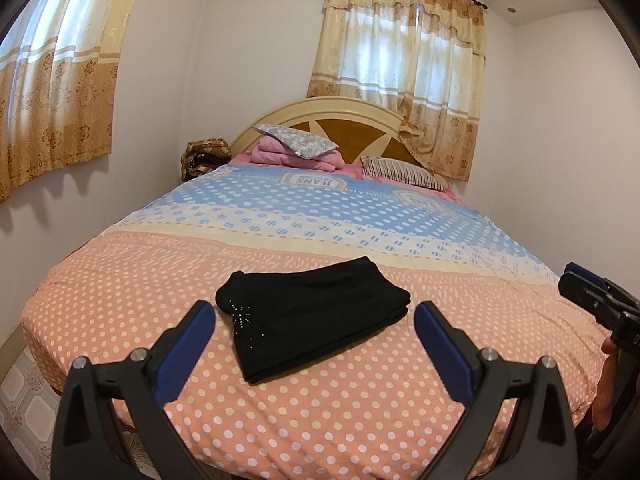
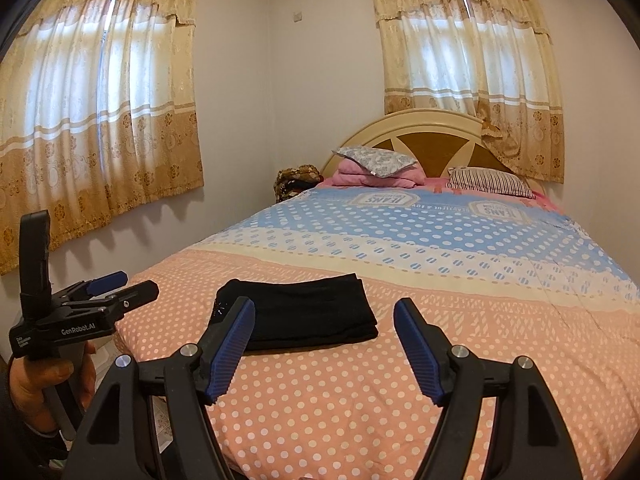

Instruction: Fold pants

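Pants (image 1: 312, 320) lie as a compact black rectangle at lower centre of frame, on the bedspread (image 1: 360, 420); fold looks complete. Left gripper (image 1: 314, 328) and right gripper (image 2: 324, 332) both released, empty, clear of the cloth, presumably so it lies undisturbed.

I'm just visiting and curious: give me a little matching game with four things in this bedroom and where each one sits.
Things:
1. black pants
2. striped pillow
3. grey floral pillow
4. curtains

Places:
A. over the windows
B. on top of the pink bedding by the headboard
C. folded on the near, dotted end of the bed
D. flat on the bed, right of the pink pile

Pairs: 1-C, 2-D, 3-B, 4-A
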### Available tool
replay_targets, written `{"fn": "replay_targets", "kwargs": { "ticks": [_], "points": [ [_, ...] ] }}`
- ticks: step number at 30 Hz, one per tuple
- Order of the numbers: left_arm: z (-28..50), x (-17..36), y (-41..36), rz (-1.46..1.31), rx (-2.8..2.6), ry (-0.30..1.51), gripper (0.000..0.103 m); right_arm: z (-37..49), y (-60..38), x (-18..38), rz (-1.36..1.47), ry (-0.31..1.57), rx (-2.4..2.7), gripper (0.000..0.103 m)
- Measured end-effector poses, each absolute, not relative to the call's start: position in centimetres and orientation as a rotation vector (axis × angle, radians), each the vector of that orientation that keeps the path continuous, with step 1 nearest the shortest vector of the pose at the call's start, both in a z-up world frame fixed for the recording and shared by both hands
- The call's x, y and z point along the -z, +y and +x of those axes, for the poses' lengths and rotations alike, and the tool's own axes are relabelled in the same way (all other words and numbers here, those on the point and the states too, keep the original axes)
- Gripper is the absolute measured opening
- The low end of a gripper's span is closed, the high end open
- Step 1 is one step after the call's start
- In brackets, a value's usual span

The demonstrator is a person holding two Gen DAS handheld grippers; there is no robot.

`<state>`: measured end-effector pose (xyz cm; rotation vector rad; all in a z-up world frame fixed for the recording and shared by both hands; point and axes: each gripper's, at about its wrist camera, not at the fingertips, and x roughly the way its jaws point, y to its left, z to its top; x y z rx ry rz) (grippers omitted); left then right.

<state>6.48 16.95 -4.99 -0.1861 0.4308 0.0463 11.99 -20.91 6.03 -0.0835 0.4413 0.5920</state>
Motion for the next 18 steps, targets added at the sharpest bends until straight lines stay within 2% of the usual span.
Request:
{"fn": "replay_targets", "kwargs": {
  "ticks": [18],
  "points": [
    [6.57, 5.01, 16.80, -0.168, -0.058, 0.435, 0.103, 11.29, -21.01, -6.11, -0.073, 0.432, -0.604, 0.074]
  ]
}}
